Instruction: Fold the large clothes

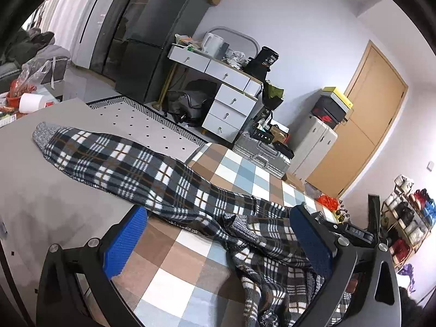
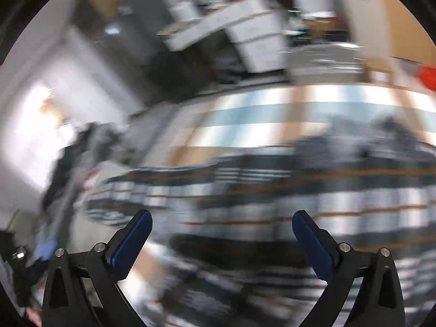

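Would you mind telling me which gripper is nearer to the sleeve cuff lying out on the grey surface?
Left, probably. The left gripper points along the sleeve toward the cuff far ahead; the right gripper hovers open over plaid fabric, its view too blurred to show the cuff.

right wrist view: motion-blurred throughout | plaid garment [image 1: 152, 169]: near end cut off at bottom edge

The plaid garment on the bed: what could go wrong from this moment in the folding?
The plaid garment lies bunched near the open left gripper, so a grab may catch several layers. Its sleeve reaches close to the bed's far edge and might slip off. The right wrist view is blurred, so aiming the open right gripper is uncertain.
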